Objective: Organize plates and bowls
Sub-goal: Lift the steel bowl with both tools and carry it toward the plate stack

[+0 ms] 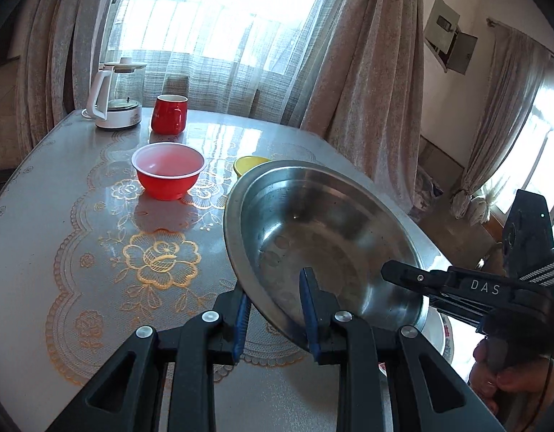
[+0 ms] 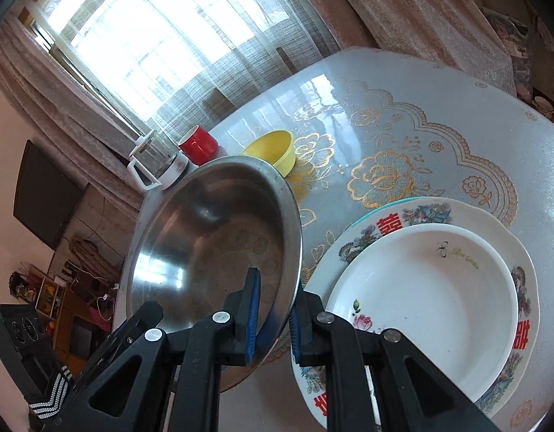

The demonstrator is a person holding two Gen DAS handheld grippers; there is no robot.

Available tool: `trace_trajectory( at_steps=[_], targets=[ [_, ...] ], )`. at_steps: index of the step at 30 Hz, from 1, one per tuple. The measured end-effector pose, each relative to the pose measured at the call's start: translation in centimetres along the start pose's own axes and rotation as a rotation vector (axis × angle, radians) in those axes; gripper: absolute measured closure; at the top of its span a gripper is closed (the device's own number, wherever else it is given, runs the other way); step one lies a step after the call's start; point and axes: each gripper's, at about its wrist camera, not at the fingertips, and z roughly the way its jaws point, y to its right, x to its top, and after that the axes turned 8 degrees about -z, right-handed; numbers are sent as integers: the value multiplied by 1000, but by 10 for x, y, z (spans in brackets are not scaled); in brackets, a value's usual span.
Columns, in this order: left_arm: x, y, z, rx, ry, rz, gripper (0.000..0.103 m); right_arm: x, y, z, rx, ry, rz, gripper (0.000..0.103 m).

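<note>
My left tongs [image 1: 275, 309] pinch the rim of the steel plate [image 1: 313, 223], one blue pad [image 1: 241, 324] under the lip and the other inside the dish. My right tongs [image 2: 273, 318] pinch the opposite side of the same rim, so the plate hangs tilted between them, clear of the table [image 2: 439, 108] as far as I can judge. In the left view the right tongs [image 1: 413, 279] reach the rim from the right side.

Just beside the steel plate, near the table's near right edge, the white deep plate [image 2: 421, 295] sits nested on the flowered plate [image 2: 395, 216]. That stack looks like where the steel one belongs.

Further out, toward the middle of the table, stand the red bowl [image 1: 168, 172] and the yellow bowl [image 2: 273, 151], apart from each other. At the far left corner by the window are the red mug [image 1: 169, 113] and the glass kettle [image 1: 115, 97].

My worry is the grip: both holds are thin bites on a smooth, slanted metal lip. If my two hands drift apart or twist unevenly, the rim could slide off a pad and the plate would drop onto the china below, chipping it. Setting it down off-centre could also tip the white plate or nudge the stack toward the table edge.
</note>
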Motion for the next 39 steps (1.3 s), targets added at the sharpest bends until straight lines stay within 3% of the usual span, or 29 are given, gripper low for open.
trace_trajectory(
  at_steps=[13, 20, 39],
  targets=[
    [-32, -36, -28, 61, 3, -7, 76, -48, -22, 10, 38, -52, 18, 89],
    [-43, -47, -24, 74, -23, -16, 76, -66, -24, 23, 37, -84, 41, 89],
    [-48, -71, -3, 99, -61, -82, 75, -67, -29, 46, -10, -100, 27, 89]
  ],
)
